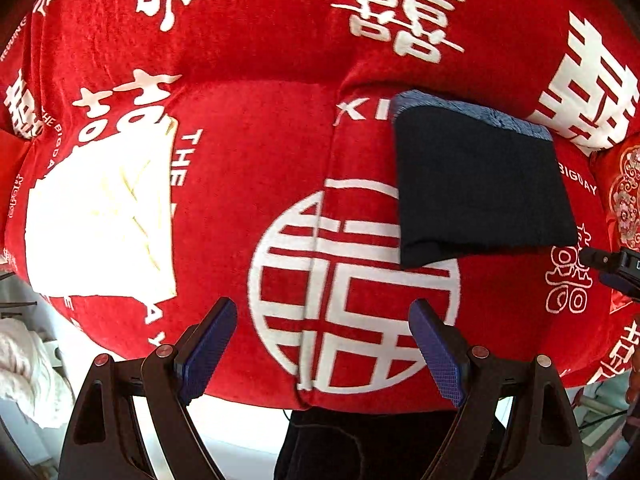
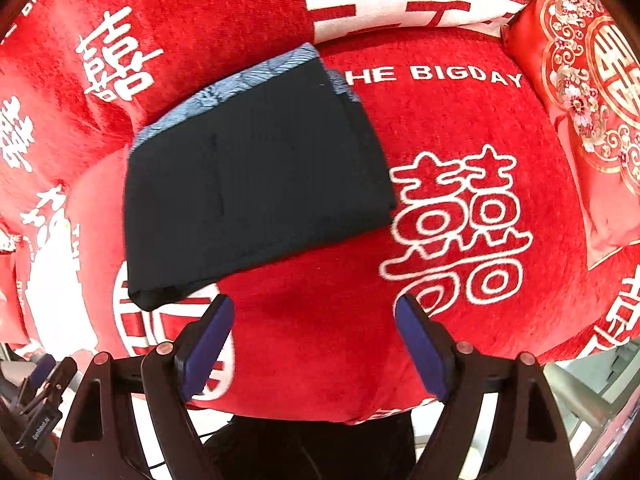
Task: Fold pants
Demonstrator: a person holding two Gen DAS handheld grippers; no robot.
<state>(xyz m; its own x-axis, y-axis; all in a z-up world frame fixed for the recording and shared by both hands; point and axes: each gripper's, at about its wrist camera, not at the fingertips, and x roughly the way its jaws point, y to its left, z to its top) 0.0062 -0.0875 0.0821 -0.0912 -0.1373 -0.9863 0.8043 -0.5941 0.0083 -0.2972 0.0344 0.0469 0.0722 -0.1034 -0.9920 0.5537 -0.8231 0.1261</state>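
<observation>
The dark navy pants [image 1: 480, 192] lie folded into a compact rectangle on the red sofa seat, with a blue patterned lining showing along the far edge. They also show in the right wrist view [image 2: 256, 184]. My left gripper [image 1: 324, 344] is open and empty, hovering above the seat in front of and left of the pants. My right gripper [image 2: 314, 340] is open and empty, just in front of the pants' near right edge. The right gripper's body shows at the right edge of the left wrist view [image 1: 616, 264].
The red sofa cover [image 1: 280, 152] has white characters and a seam between two seat cushions. A bright sunlit patch [image 1: 104, 220] lies on the left cushion. A red embroidered pillow [image 2: 584, 112] stands at the right. A pale cloth [image 1: 24, 372] lies beyond the sofa's front edge.
</observation>
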